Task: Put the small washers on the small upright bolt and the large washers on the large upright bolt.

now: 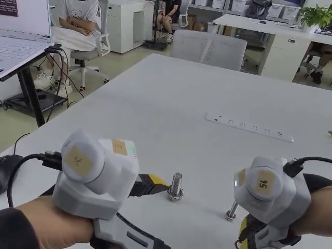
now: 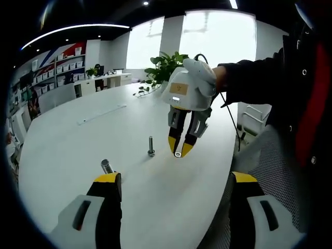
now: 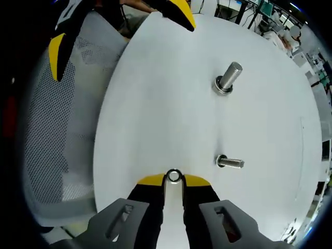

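The large upright bolt stands on the white table, with a wider ring at its base. To its right stands the small upright bolt. My right gripper is shut on a small metal washer; it hangs above the table just beside the small bolt. My left gripper is wide open with nothing in it, one yellow fingertip close to the large bolt.
A white power strip lies farther back on the table. The table's near edge and a grey mesh chair are right behind the grippers. Another chair stands at the far edge, and a person sits at far left.
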